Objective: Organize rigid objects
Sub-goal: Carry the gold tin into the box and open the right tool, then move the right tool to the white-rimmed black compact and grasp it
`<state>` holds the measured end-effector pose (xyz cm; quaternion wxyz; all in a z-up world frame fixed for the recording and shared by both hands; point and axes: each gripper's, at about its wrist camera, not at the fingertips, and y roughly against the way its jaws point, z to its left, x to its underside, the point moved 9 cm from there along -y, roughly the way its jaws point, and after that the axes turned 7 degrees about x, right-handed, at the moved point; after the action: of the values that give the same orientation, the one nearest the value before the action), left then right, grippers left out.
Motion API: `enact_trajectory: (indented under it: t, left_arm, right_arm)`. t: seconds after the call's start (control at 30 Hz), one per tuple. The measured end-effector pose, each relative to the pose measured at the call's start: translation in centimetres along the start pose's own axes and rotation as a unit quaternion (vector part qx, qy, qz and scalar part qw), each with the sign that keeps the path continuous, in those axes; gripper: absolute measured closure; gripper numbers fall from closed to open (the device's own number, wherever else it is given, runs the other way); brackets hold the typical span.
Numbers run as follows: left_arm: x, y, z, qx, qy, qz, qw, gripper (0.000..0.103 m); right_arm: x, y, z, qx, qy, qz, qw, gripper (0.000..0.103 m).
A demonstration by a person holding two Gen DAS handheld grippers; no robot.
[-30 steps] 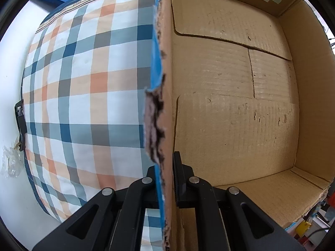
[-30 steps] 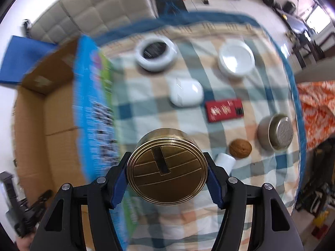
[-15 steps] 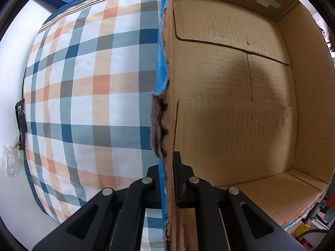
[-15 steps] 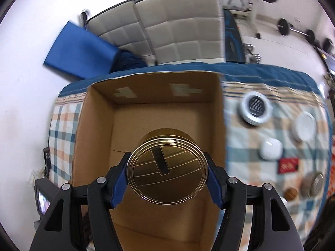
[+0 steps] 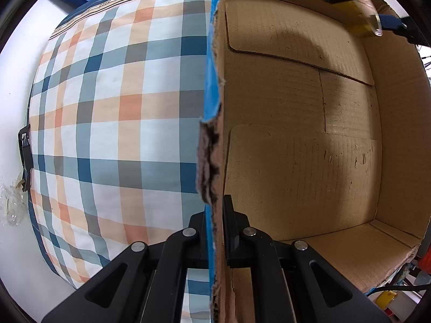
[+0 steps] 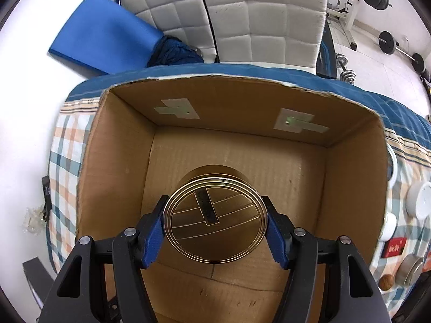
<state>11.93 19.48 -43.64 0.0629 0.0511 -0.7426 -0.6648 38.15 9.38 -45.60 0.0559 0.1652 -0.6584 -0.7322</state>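
Progress: early by the look of it; the cardboard box (image 6: pixel 237 145) lies bare inside, nothing set down in it yet
Left to do: a white lid (image 6: pixel 420 199), a red packet (image 6: pixel 393 247), a walnut (image 6: pixel 386 282) and a metal cup (image 6: pixel 409 270) wait on the checked cloth (image 5: pixel 113 113) near the bench's right edge
Right gripper (image 6: pixel 215 227): half open, its blue pads pressed on the sides of a gold tin (image 6: pixel 215 215)
Gold tin: between the pads, hanging above the box floor, not touching it
Left gripper (image 5: pixel 215 231): closed tight on the box's torn left wall, pointing straight down
Next step, as a judgement: lower the tin and release
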Motion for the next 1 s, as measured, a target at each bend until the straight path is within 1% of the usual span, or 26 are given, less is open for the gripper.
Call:
enact_trajectory:
  t: [0.13, 0.27, 0.3, 0.37, 0.43, 0.5, 0.57, 0.67, 0.73, 0.93, 1.0]
  left_arm:
    - [0.0, 0.0, 0.0, 0.001, 0.001, 0.000, 1.0000, 0.099]
    - [0.1, -0.1, 0.1, 0.000, -0.001, -0.001, 1.0000, 0.099]
    - [0.1, 0.0, 0.0, 0.000, -0.001, -0.001, 1.0000, 0.099]
    - [0.1, -0.1, 0.0, -0.001, 0.000, -0.001, 1.0000, 0.099]
    - [0.1, -0.1, -0.1, -0.001, -0.001, -0.001, 1.0000, 0.099]
    - [0.0, -0.1, -0.1, -0.002, -0.001, -0.001, 1.0000, 0.099]
    - [0.0, -0.1, -0.1, -0.002, -0.001, 0.000, 1.0000, 0.099]
    - [-0.1, 0.0, -0.2, -0.001, -0.001, 0.000, 1.0000, 0.099]
    - [-0.1, 0.0, -0.3, -0.002, -0.002, -0.001, 1.0000, 0.099]
    - [0.0, 0.0, -0.4, -0.003, -0.003, -0.002, 1.0000, 0.099]
    - [-0.1, 0.0, -0.4, -0.004, -0.003, -0.003, 1.0000, 0.099]
  right_arm:
    - [-0.4, -1.7, 0.4, 0.007, 0.006, 0.017, 1.000, 0.036]
    - [-0.6, -3.5, 0.3, 0.028, 0.012, 0.037, 0.999, 0.035]
    - [-0.5, -3.8, 0.2, 0.034, 0.011, 0.045, 0.998, 0.033]
    - [-0.4, -4.1, 0.1, 0.030, 0.001, 0.053, 0.998, 0.027]
    - [-0.5, -4.0, -0.1, 0.030, -0.003, 0.049, 0.998, 0.006]
    - [-0.3, -3.8, 0.0, 0.024, -0.003, 0.049, 0.999, 0.005]
    - [0.0, -3.7, 0.1, 0.021, -0.003, 0.051, 0.998, 0.001]
    - [0.5, -3.2, 0.3, 0.011, -0.006, 0.043, 0.999, 0.000]
    - [0.3, -2.5, 0.0, 0.009, -0.013, 0.019, 1.000, 0.000]
    - [1.2, -0.7, -0.9, 0.031, -0.003, 0.004, 1.000, 0.000]
    - [1.7, 0.3, -2.0, 0.035, -0.015, 0.004, 0.999, 0.000]
